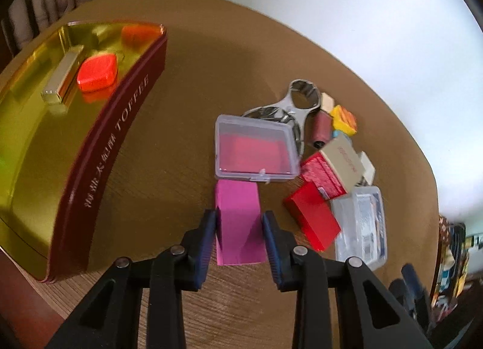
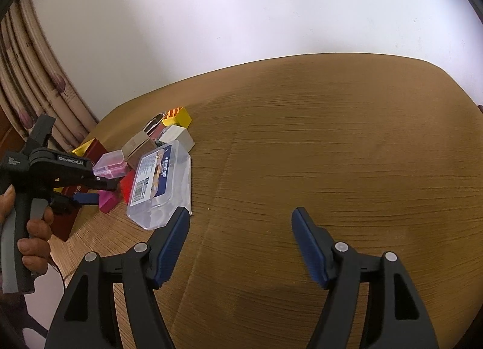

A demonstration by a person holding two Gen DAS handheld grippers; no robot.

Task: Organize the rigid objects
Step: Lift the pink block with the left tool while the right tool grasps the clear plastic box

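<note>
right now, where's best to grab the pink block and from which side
Across its two long side faces, coming in low from the near end, much as the left gripper sits now. The pink block lies flat, narrow enough to fit between the pads, and its far end butts the clear case.

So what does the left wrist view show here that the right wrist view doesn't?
Only the left wrist view shows inside the gold toffee tin, with an orange block in it, and the left gripper closing on the pink block. Only the right wrist view shows the right gripper open over bare table, plus the hand holding the left tool. Both show the pile with the clear plastic case.
</note>
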